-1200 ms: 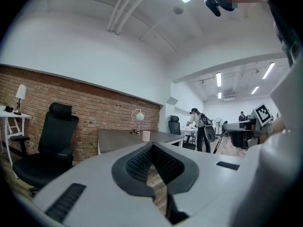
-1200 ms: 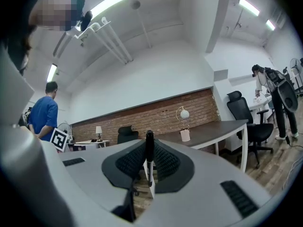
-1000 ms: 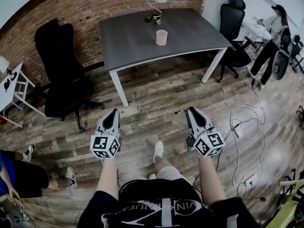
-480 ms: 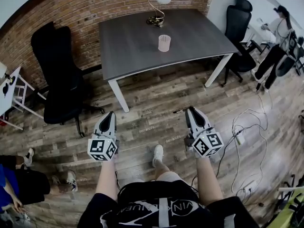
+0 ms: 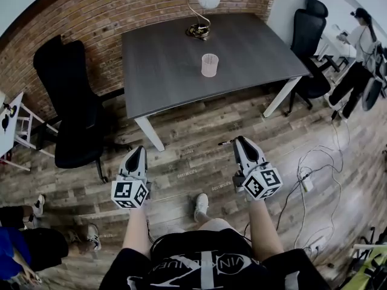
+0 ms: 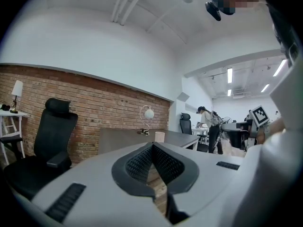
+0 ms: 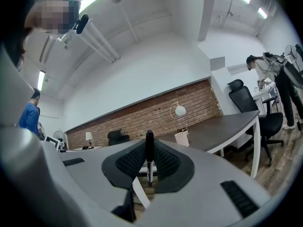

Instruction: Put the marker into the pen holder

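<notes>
Grey table [image 5: 163, 59] bearing one pen holder [image 5: 209, 65], one marker [image 7: 149, 151] in right gripper [image 5: 241, 141]

A dark table [image 5: 163, 65] carries a pen holder [image 5: 209, 65] and a lamp [image 5: 198, 31].

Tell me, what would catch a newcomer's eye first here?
Two handheld grippers jut out over the wooden floor: the right gripper clamps a slim black marker, the left gripper is shut on nothing. Ahead, a pale pen holder stands on a dark table with a globe lamp behind it, before a brick wall.
</notes>
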